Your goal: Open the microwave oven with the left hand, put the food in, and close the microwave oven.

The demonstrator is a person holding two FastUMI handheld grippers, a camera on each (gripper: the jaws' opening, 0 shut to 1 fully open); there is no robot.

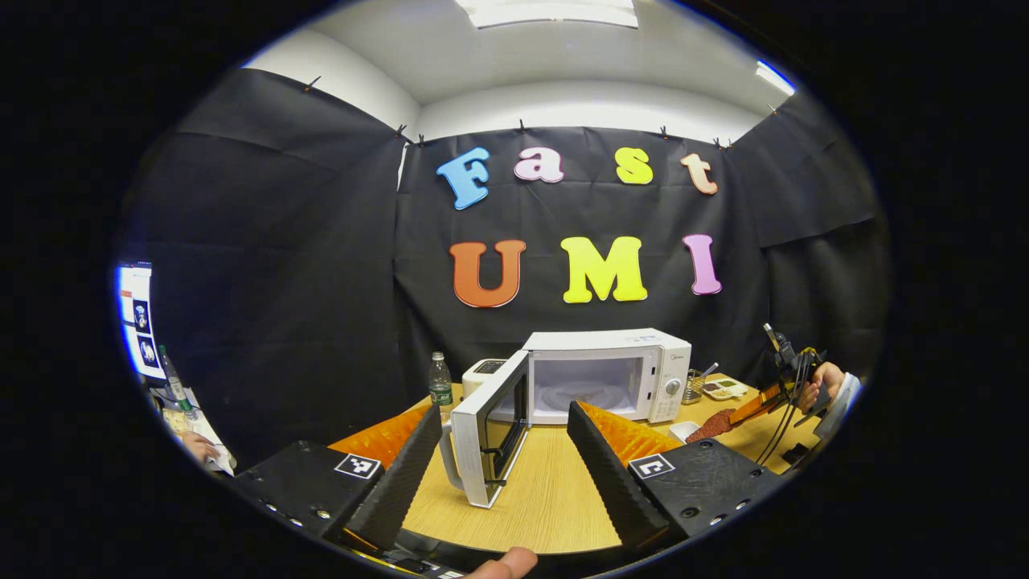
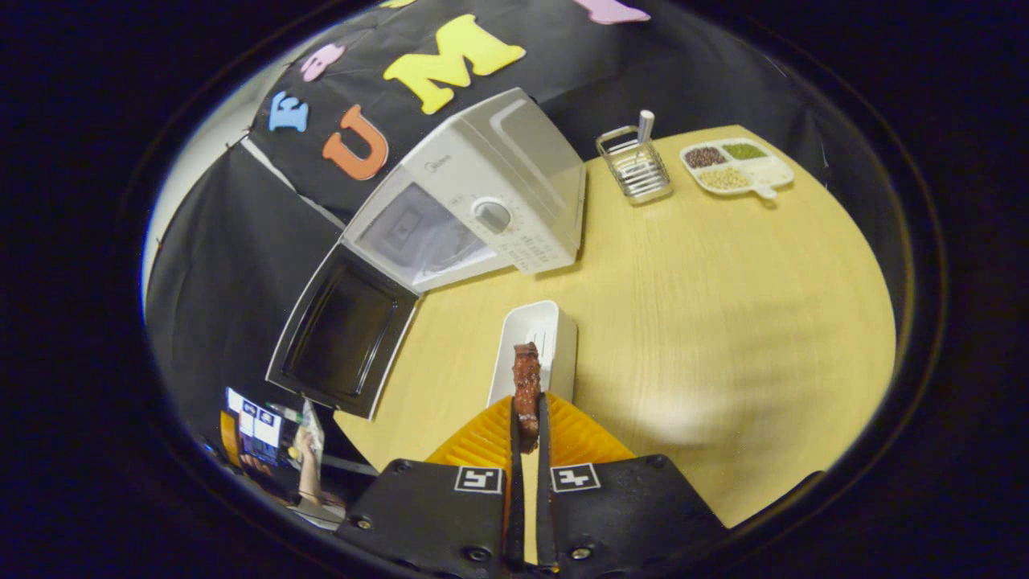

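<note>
Two hand-held grippers are at work: the right hand-held gripper [image 2: 526, 422] has its fingers pressed nearly together on a reddish-brown piece of food [image 2: 526, 386], which sticks up between them above a white dish [image 2: 547, 330] on the wooden surface [image 2: 723, 322]; the left hand-held gripper [image 1: 506, 450] stands wide open with nothing between its fingers, aimed at the microwave oven [image 1: 611, 370]. From the left gripper view the right one appears far off at the surface's edge, the food [image 1: 715, 422] held low beside the oven. The oven door [image 1: 490, 434] is swung fully out on its hinge, and the cavity with its glass turntable [image 1: 583, 394] looks bare. So the first step, opening, seems done. Still to do, as I judge it: carry the food across into the cavity, set it on the turntable, release it, withdraw, and swing the door shut. A wire rack [image 2: 635, 165] and a divided tray of grains [image 2: 735, 169] sit well apart, clear of that path.
</note>
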